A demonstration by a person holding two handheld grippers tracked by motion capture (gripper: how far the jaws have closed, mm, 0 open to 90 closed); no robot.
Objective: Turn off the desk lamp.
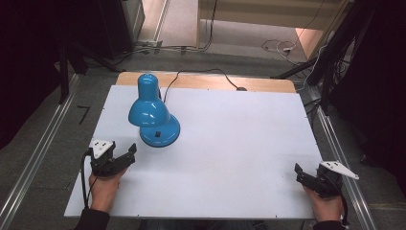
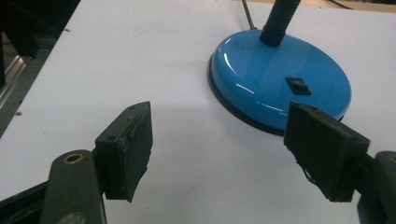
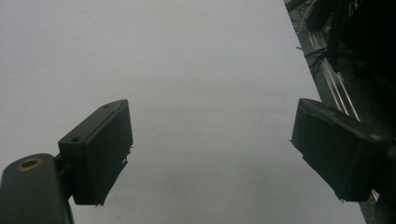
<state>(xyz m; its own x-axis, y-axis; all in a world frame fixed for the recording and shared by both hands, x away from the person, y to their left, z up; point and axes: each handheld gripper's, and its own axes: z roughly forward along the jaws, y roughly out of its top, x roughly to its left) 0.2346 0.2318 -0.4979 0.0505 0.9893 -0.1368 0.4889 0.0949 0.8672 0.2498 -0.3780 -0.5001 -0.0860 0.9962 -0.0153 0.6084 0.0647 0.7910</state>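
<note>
1. A blue desk lamp (image 1: pixel 154 112) stands on the white worktop (image 1: pixel 230 143), toward its far left part. Its round base (image 2: pixel 280 79) sits flat on the surface, and the shade (image 1: pixel 148 112) leans forward over the base in the high view.
2. A small black switch (image 2: pixel 298 86) is set into the top of the base, on the side facing the person.
3. The lamp's flexible neck (image 2: pixel 279 21) rises from the back of the base, and a dark cord (image 1: pixel 201 73) runs from the lamp to the far edge of the worktop.
4. The left tool (image 1: pixel 125 157) is held in the left hand (image 1: pixel 105 187) at the near left edge of the worktop, pointing toward the lamp — near the base but apart from it.
5. In the left gripper view the left tool's jaws stand wide apart with nothing between them; the base lies just beyond the right-hand jaw.
6. The right tool (image 1: pixel 300 173) is held in the right hand (image 1: pixel 325 203) at the near right corner, well apart from the lamp.
7. In the right gripper view its jaws are also spread wide — bare white worktop lies between them, and the worktop's right edge with metal rails (image 3: pixel 334 74) shows beyond.
</note>
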